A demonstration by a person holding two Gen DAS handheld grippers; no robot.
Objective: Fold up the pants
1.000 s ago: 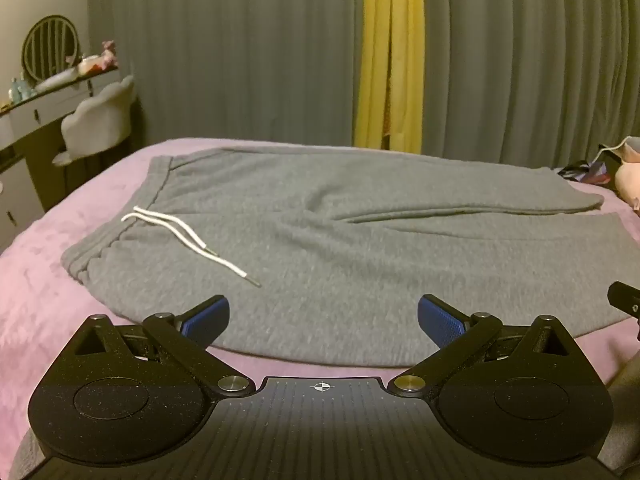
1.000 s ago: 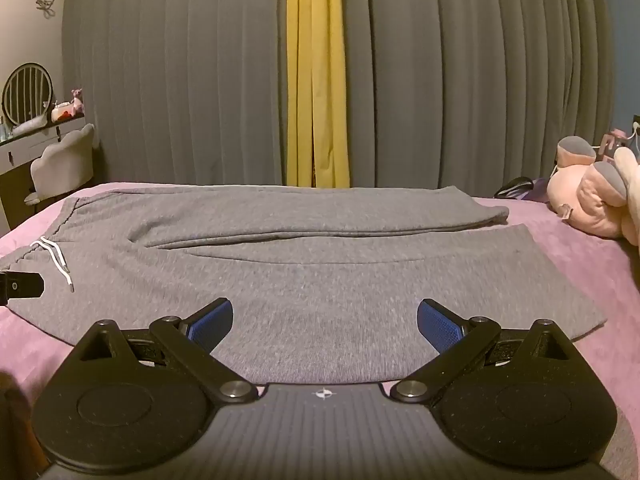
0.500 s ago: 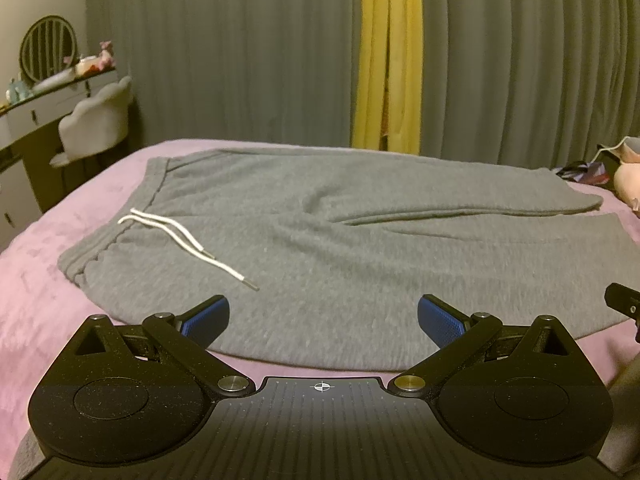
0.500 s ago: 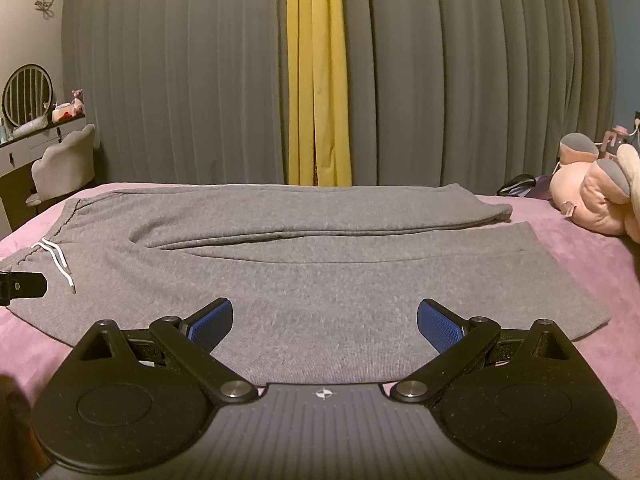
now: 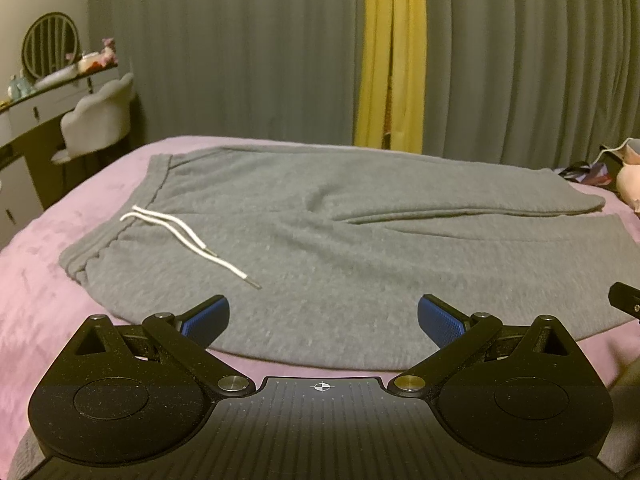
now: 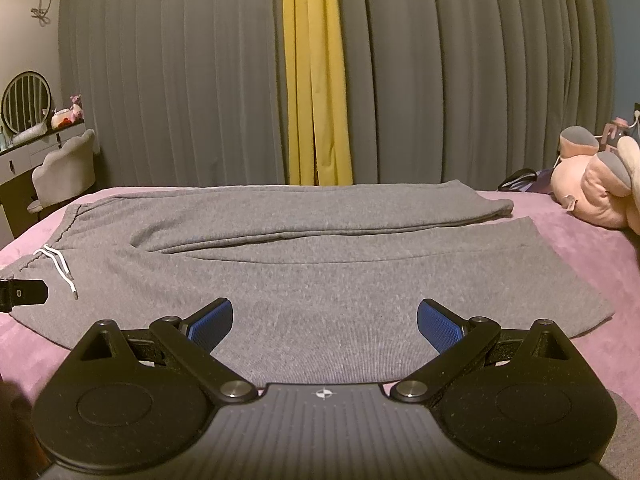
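A pink plush toy point(image 6: 596, 192) sat at the far right of the bed, apart from the pants' cuffs, with a dark bundle of cloth point(image 6: 520, 179) just left of it; nothing lay on the pants themselves or between them and either tool. The grey sweatpants point(image 5: 320, 240) were spread flat and unfolded across the purple bedspread point(image 5: 36, 280), waistband to the left and legs running right, the far leg's edge overlapping the near one, and the white drawstring point(image 5: 192, 240) trailing over the front near the waist. The left gripper point(image 5: 323, 316) hung just above the near hem toward the waist end, its blue pads point(image 5: 206, 316) spread wide and holding nothing. The right gripper point(image 6: 324, 318) hung over the near leg's edge, likewise wide open and empty. Behind the bed hung grey pleated curtains point(image 6: 180, 80) with a yellow curtain point(image 6: 316, 80) between them. At far left stood a vanity desk point(image 5: 36, 104) with a round mirror point(image 5: 50, 46) and a pale upholstered chair point(image 5: 100, 120).
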